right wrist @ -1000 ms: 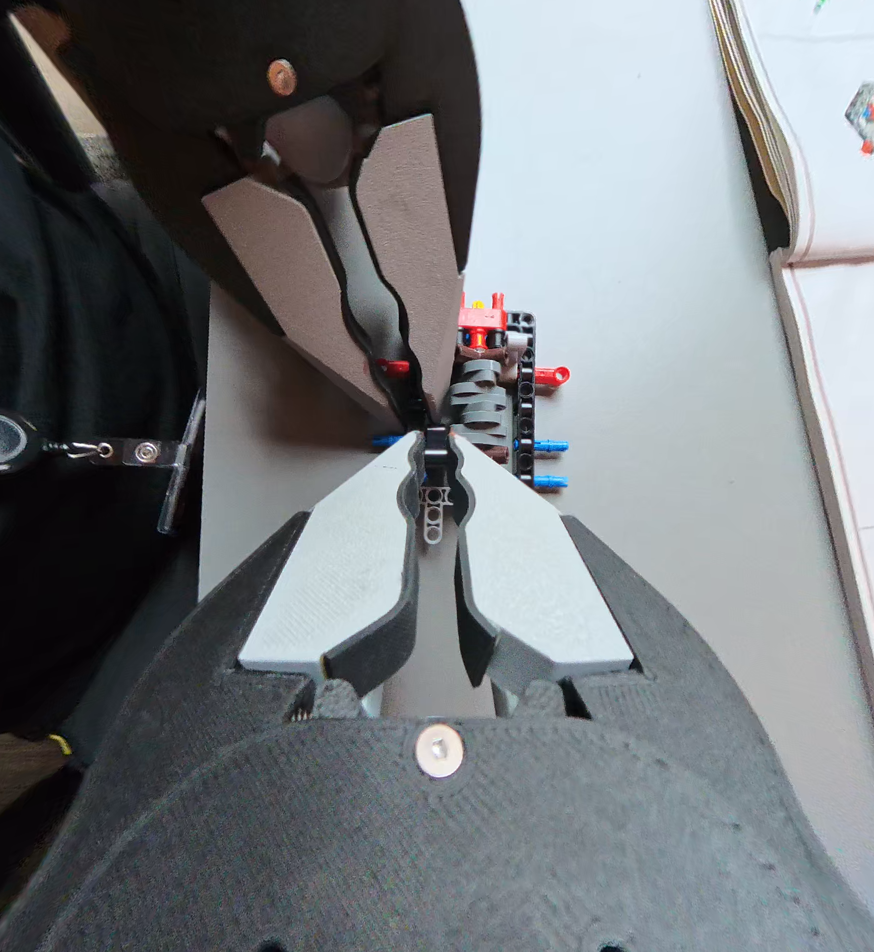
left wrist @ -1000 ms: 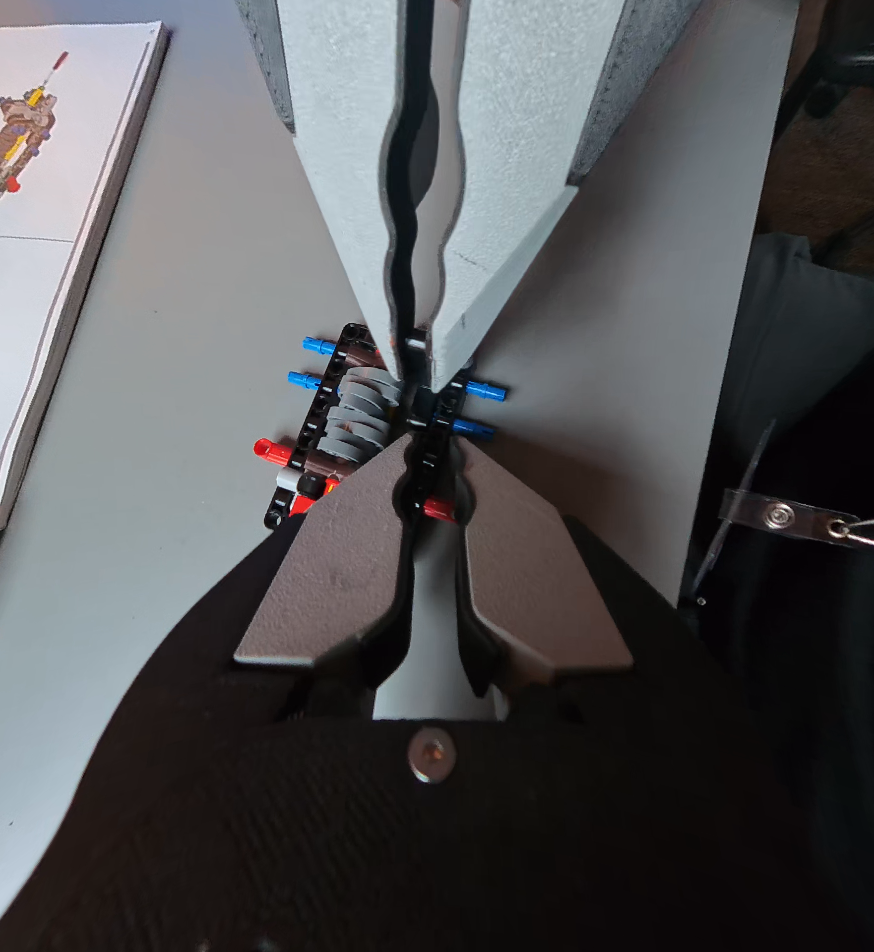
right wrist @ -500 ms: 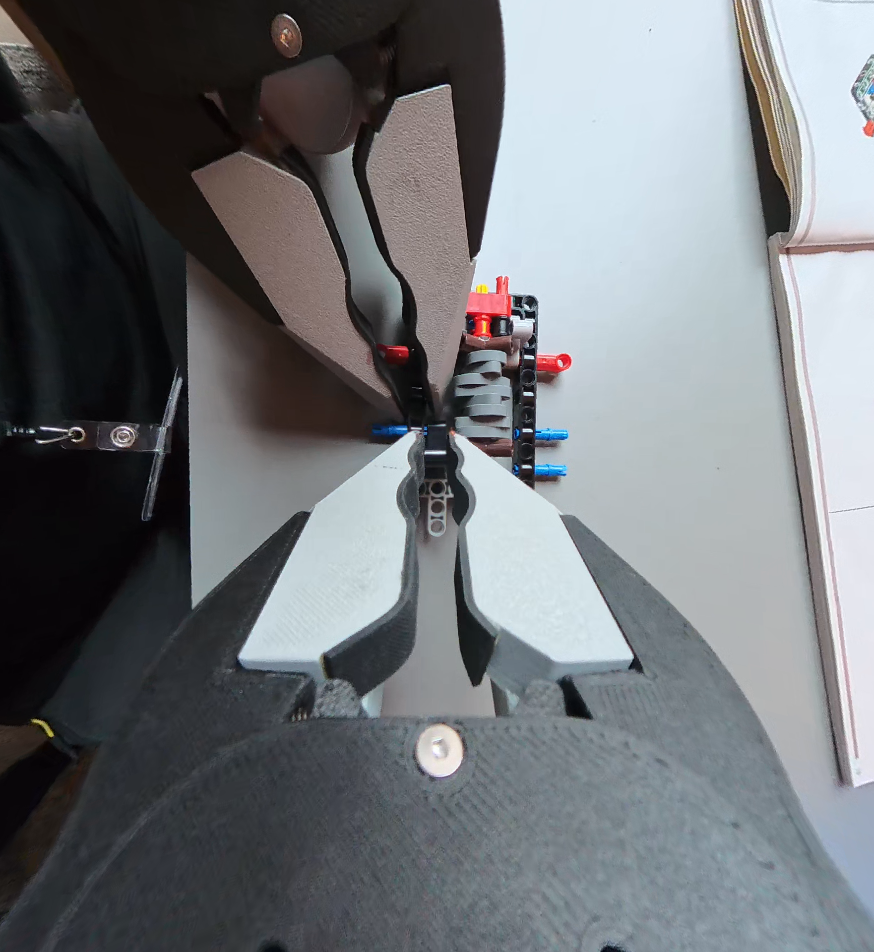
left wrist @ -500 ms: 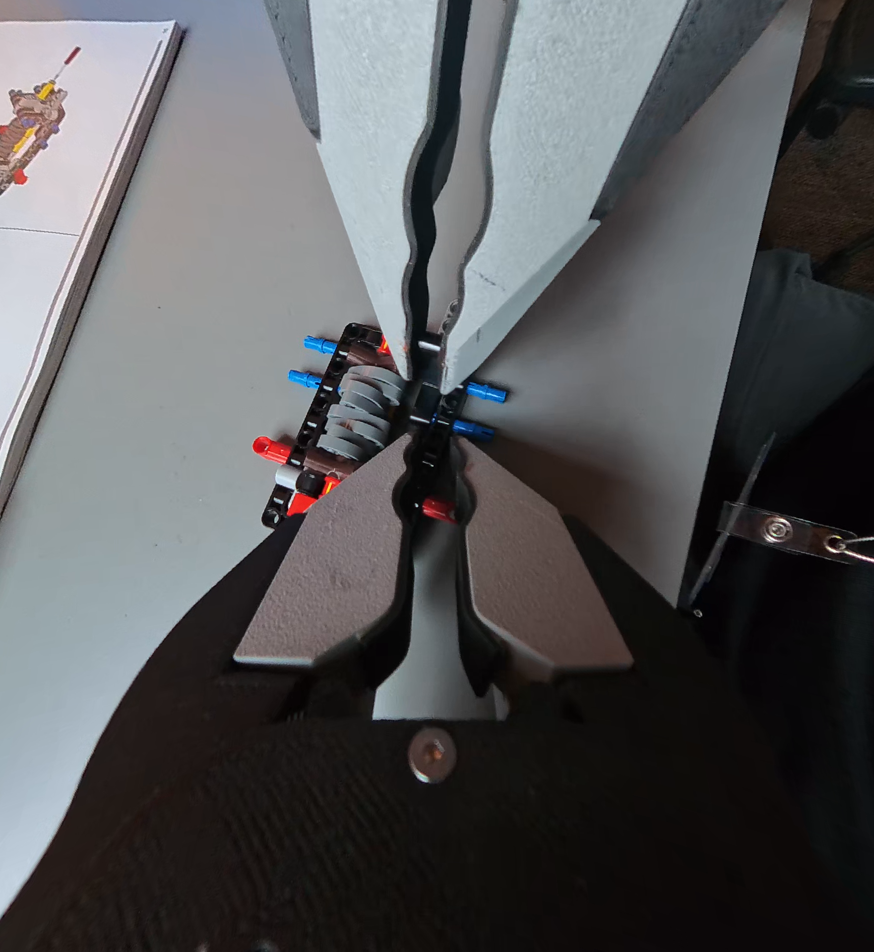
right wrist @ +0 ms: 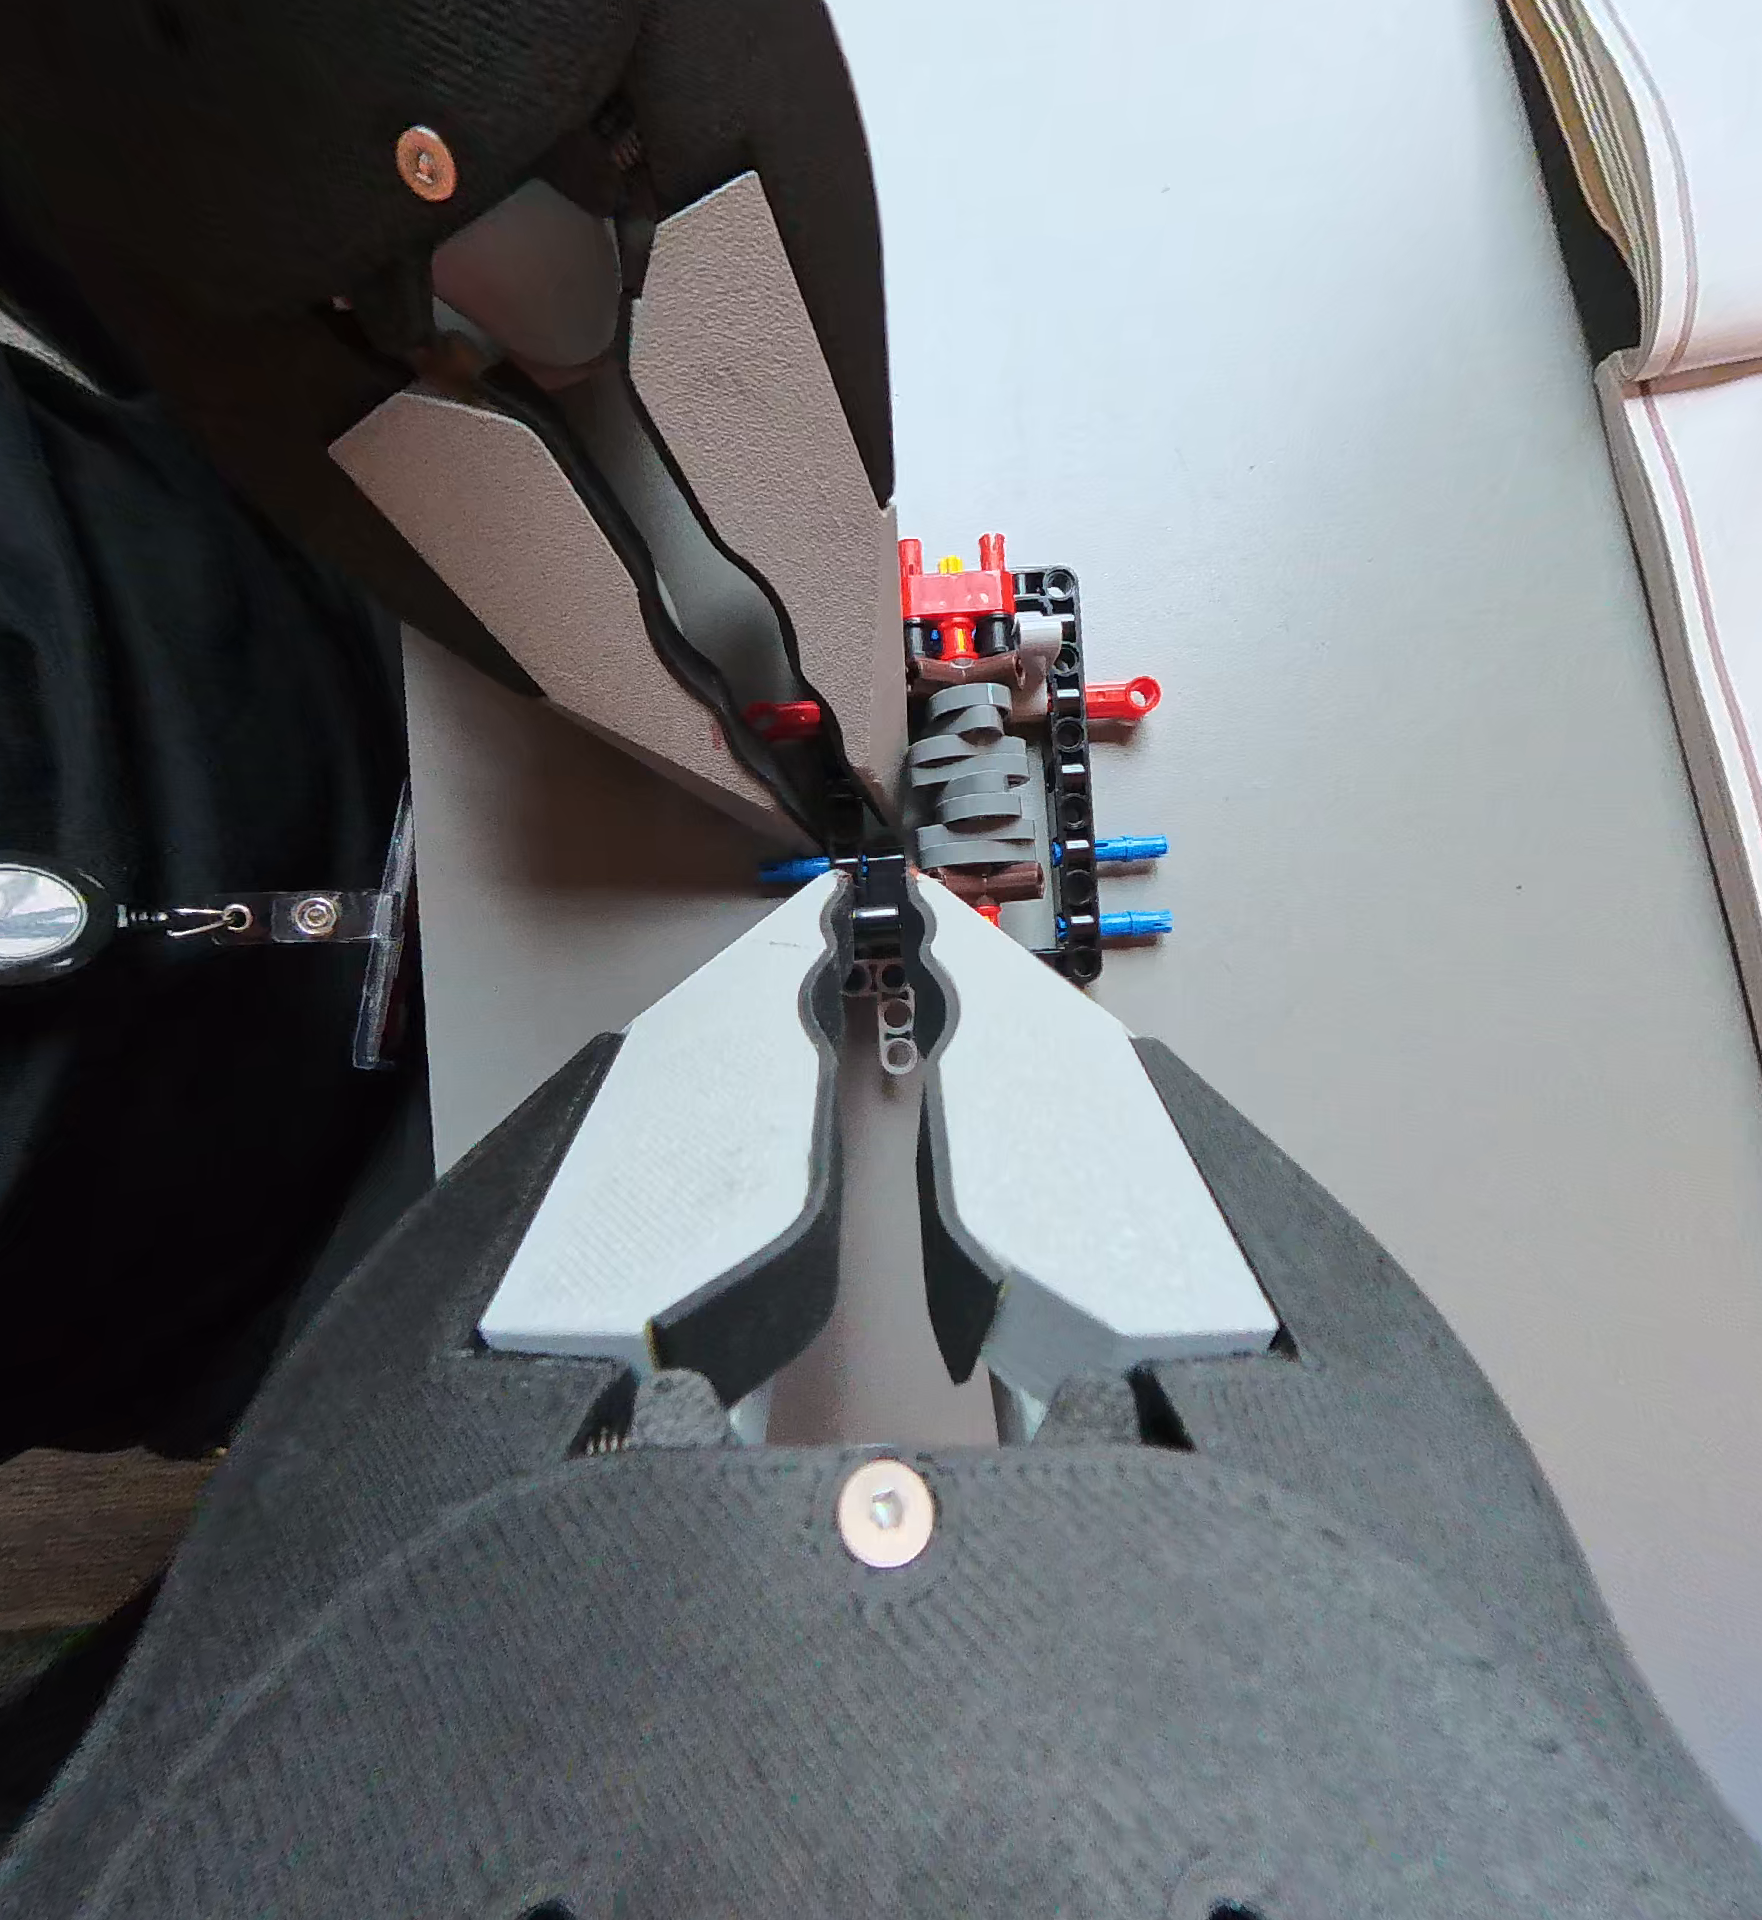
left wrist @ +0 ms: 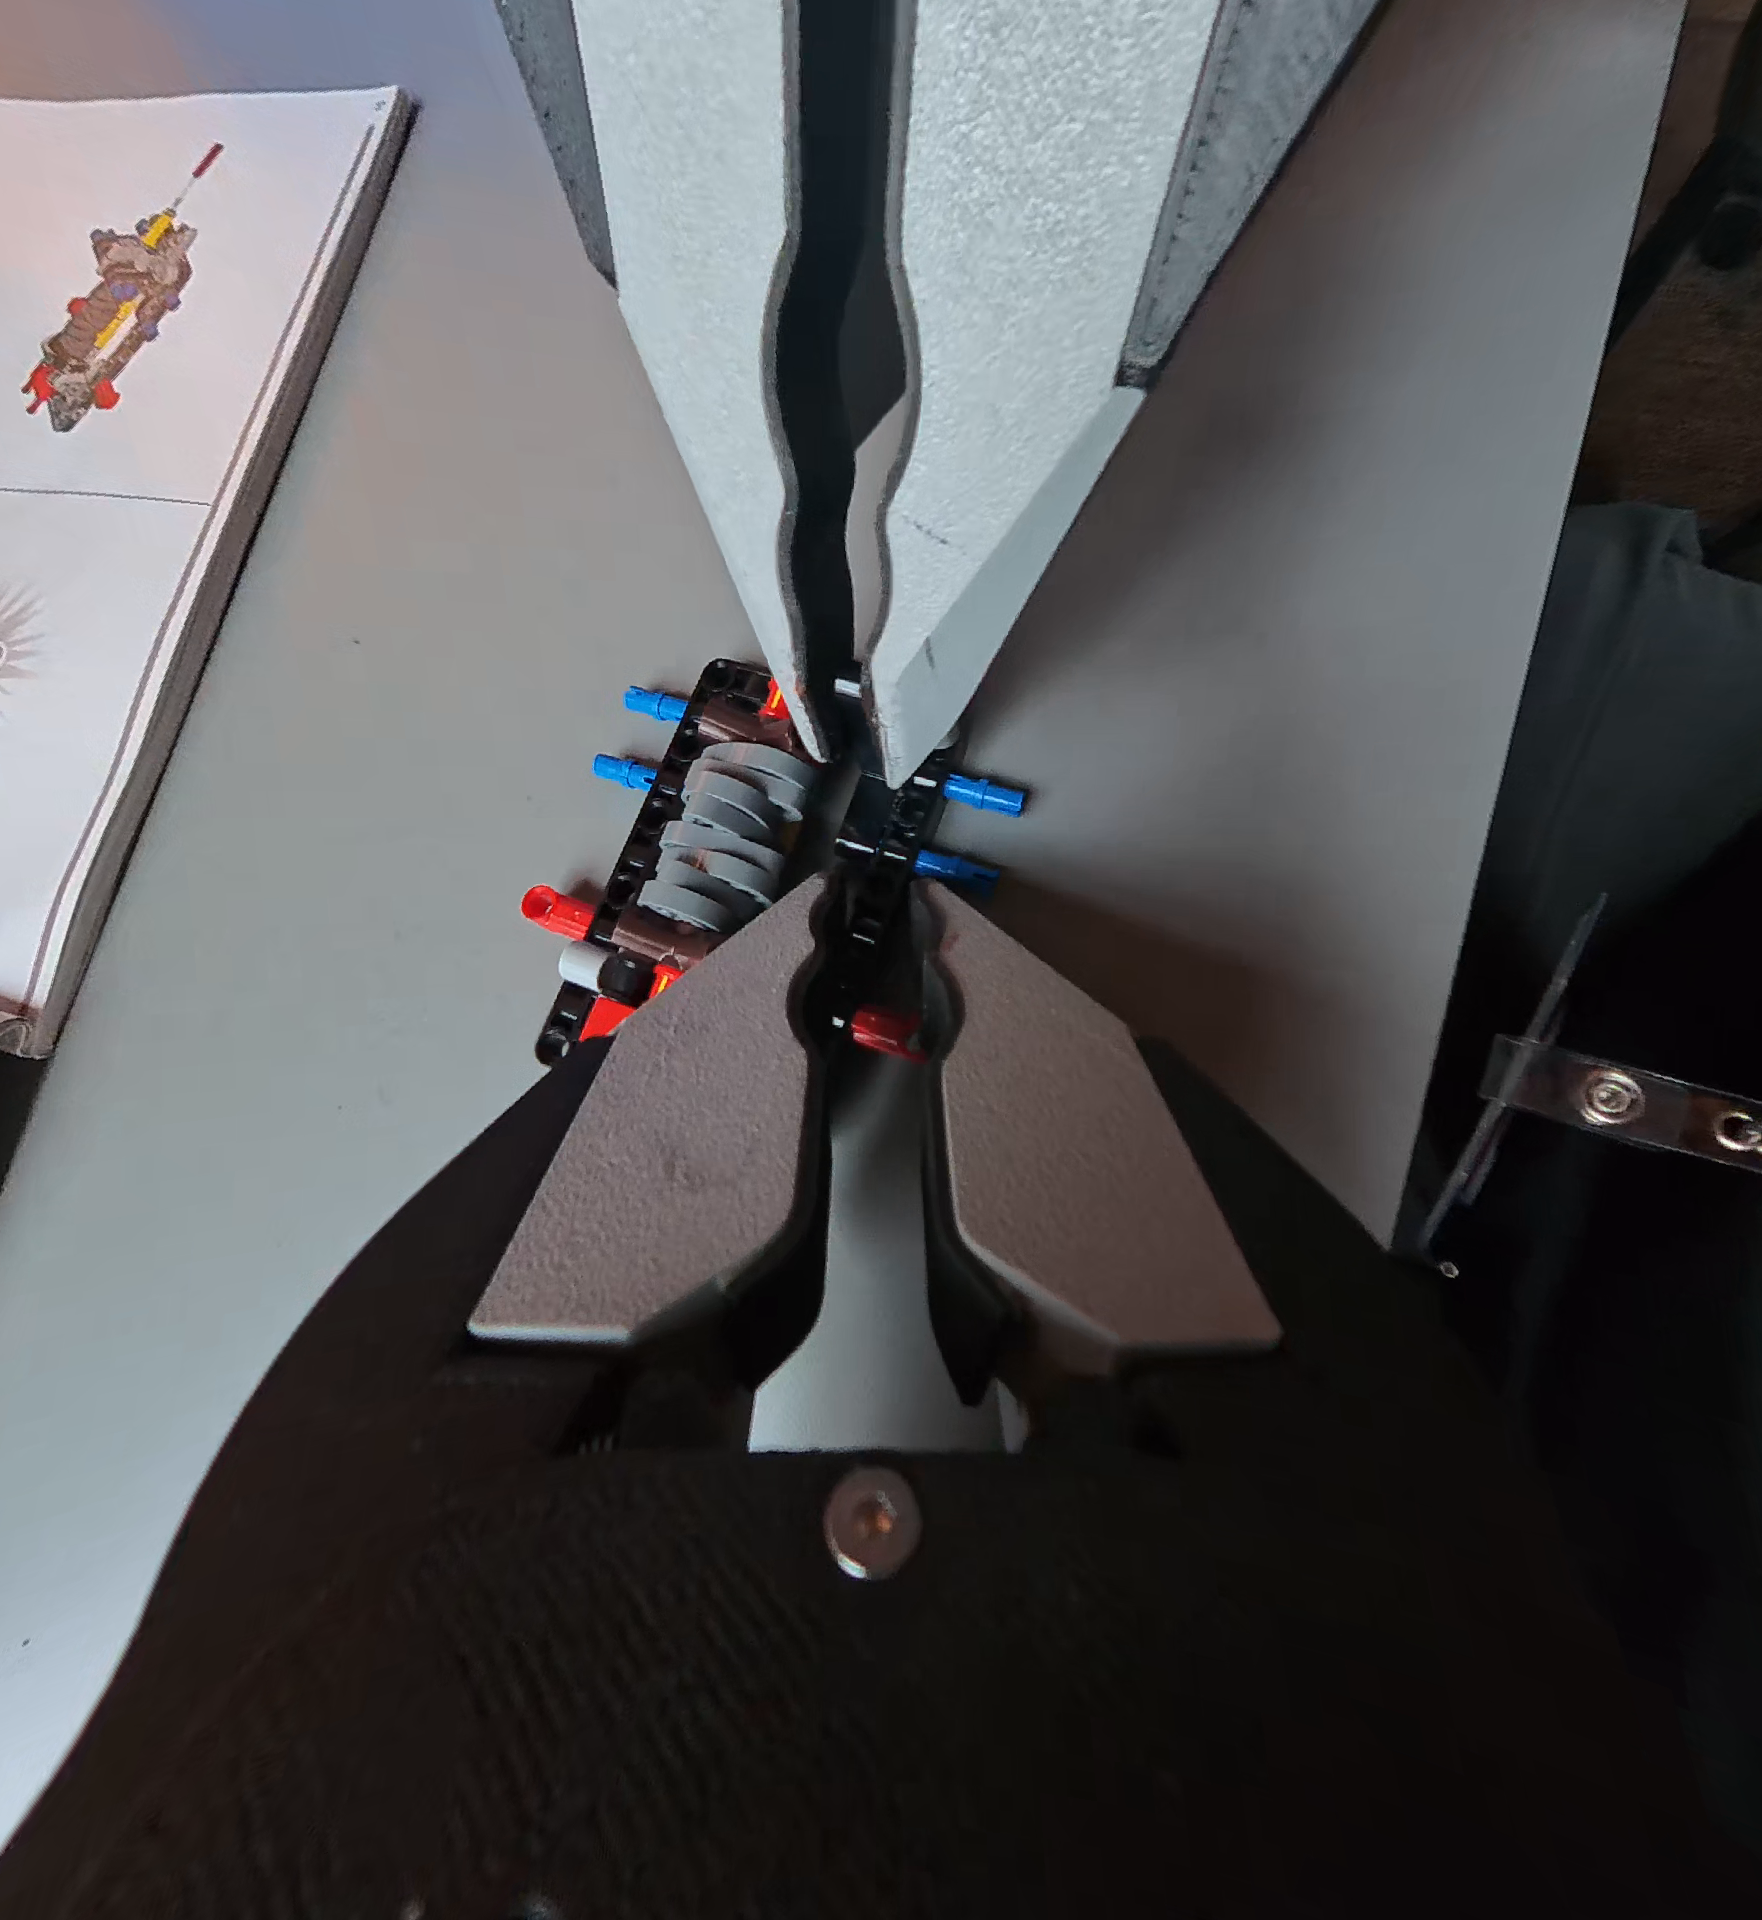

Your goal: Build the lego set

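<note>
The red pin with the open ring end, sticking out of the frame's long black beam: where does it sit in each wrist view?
Left wrist view: the red pin juts left from the frame, left of centre, beyond the left gripper.
Right wrist view: the same pin points right, above centre, right of the grey cams.
Shared landmark: the instruction booklet, lying on the pin's side of the frame.
</note>
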The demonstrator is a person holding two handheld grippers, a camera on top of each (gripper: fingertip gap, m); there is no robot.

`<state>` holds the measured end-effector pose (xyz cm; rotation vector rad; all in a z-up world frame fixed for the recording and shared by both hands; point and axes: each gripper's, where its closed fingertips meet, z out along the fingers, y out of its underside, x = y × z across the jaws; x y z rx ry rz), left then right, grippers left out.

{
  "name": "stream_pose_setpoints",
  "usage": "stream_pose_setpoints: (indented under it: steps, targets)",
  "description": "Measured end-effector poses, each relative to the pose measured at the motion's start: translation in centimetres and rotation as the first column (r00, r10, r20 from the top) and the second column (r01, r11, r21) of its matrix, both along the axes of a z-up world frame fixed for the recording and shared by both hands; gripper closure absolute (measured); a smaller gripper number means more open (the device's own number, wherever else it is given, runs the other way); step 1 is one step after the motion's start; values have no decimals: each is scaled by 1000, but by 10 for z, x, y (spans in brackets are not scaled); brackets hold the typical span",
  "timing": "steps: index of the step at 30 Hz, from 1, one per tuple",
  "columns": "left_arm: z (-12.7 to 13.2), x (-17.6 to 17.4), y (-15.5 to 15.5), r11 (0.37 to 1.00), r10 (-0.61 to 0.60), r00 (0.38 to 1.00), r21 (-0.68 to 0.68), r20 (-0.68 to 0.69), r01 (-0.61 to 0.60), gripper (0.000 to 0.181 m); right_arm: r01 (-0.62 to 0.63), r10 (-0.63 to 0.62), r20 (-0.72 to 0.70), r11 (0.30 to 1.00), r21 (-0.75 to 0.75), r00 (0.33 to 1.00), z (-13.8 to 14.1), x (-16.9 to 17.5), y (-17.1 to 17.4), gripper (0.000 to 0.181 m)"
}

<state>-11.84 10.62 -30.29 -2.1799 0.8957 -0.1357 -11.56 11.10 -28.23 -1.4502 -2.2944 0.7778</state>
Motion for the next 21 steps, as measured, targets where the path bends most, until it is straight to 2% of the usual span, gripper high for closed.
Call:
stream_pose_setpoints:
  steps: [1, 9, 17, 21]
  targets:
    - [0, 0, 0, 1000, -3, 1000, 8, -9, 3, 172, 4, -4, 1, 1000, -5, 1000, 0, 0, 0, 176]
    - [0, 1, 1, 1000, -5, 1000, 25, -19, 6, 172, 7, -7, -1, 999, -35, 1000, 0, 0, 0, 176]
    - [2, 2, -9, 999, -46, 999, -4, 5, 46, 154, 0, 0, -4, 1000, -31, 1000, 0, 0, -1, 176]
    - [1, 7, -11, 996, -83, 997, -18, 10, 83, 152, -1, 1, -3, 999, -36, 1000, 0, 0, -1, 176]
